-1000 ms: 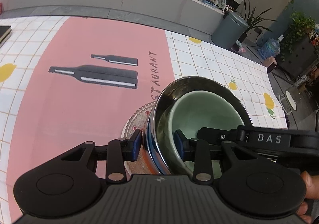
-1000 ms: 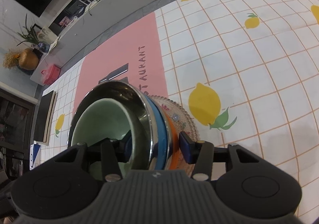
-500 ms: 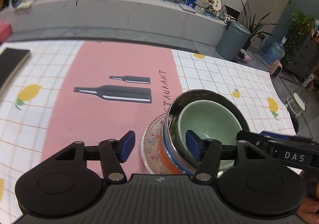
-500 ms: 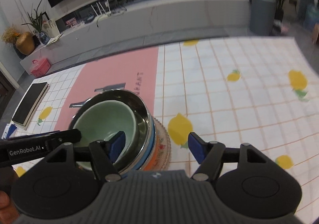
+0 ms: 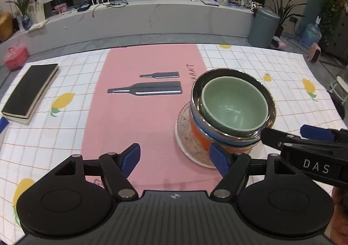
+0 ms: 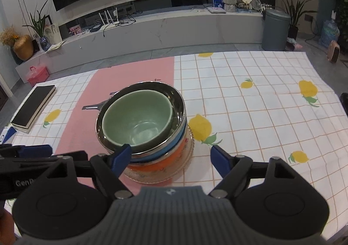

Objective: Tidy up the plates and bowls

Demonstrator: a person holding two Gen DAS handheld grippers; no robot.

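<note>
A stack stands on the pink runner (image 5: 139, 118): a glass plate (image 5: 184, 136) at the bottom, then an orange bowl (image 5: 199, 134), a blue bowl (image 6: 171, 147), a steel bowl (image 5: 196, 90) and a pale green bowl (image 5: 233, 106) nested on top. My left gripper (image 5: 175, 156) hovers just in front of the stack. Its jaws are opening, with only tablecloth between them, and the right pad sits at the plate's near edge. My right gripper (image 6: 170, 156) is drawn back on the other side, its jaws opening too. Its pads stand off the stack (image 6: 139, 118).
A black book (image 5: 28, 90) lies at the table's left side, with a small blue object (image 6: 7, 134) near it. The lemon-print tablecloth (image 6: 261, 114) stretches to the right. Beyond the far table edge are a low TV bench and a grey bin (image 6: 275, 29).
Both grippers let go of the steel bowl's rim, spread their jaws wide and pulled back and upward from the stack. The stack stays on the glass plate.
</note>
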